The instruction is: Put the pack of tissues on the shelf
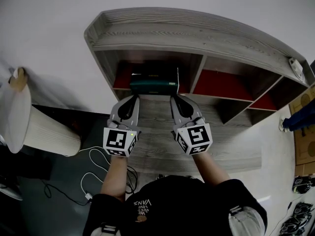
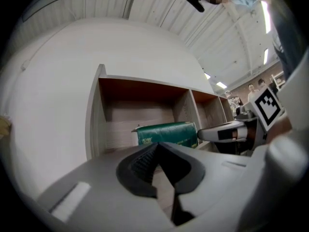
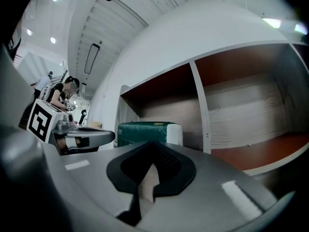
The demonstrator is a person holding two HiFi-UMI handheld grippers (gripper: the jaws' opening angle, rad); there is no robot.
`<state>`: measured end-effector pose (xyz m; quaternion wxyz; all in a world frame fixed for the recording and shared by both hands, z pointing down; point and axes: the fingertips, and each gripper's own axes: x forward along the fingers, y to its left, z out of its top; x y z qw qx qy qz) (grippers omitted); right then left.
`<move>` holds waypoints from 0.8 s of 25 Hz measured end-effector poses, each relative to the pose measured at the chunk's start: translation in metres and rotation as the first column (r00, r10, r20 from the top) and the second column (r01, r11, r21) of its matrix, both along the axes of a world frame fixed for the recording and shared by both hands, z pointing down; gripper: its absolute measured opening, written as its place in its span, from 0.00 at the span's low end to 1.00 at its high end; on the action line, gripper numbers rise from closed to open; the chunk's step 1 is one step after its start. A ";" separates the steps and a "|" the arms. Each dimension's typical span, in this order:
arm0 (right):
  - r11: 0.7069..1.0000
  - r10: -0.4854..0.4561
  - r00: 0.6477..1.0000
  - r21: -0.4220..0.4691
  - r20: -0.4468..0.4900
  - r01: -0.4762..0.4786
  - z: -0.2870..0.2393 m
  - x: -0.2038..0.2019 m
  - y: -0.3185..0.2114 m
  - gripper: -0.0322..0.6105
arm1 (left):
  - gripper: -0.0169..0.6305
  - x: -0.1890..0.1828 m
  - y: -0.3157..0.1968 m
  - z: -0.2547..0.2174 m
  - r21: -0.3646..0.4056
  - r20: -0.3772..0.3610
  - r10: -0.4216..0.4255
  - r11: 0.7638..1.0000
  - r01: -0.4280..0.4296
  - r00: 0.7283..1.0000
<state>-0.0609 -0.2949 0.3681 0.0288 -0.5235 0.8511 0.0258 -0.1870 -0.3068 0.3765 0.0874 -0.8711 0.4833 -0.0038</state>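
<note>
- The left hand-held gripper (image 1: pixel 132 99) is closed, its jaws pressed together with nothing between them, as the left gripper view (image 2: pixel 158 149) shows.
- The right hand-held gripper (image 1: pixel 173 99) is likewise closed and empty, its jaws meeting in the right gripper view (image 3: pixel 153 148).
- Both hang side by side above the shelf's lower board, tips pointed into the left compartment and just short of the pack of tissues (image 1: pixel 153 85). Neither appears to touch it.
- The pack lies inside the left compartment of the shelf (image 1: pixel 197 33), near the compartment's front edge, with its right end close beside the upright divider.
- By the look of it, the task is all but done: the pack rests on the shelf with no grip on it. What seems left is only to draw both grippers back.
- The pack (image 2: pixel 166 133) is a long, block-shaped bundle in dark green wrapping with pale print too small to read. Its end face (image 3: pixel 175 133) shows white. It sits flat and level, lengthways along the front edge.
</note>
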 end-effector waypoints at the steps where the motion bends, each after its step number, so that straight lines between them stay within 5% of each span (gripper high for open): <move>1: 1.000 0.001 1.000 -0.002 -0.001 -0.001 0.000 -0.001 -0.001 0.06 | 0.10 0.001 -0.002 0.001 -0.005 0.003 0.003 1.000 -0.003 1.000; 20: 0.998 0.036 0.997 -0.051 -0.073 -0.039 0.003 -0.007 -0.038 0.05 | 0.11 0.004 -0.043 0.000 -0.057 0.058 0.008 0.998 -0.005 0.998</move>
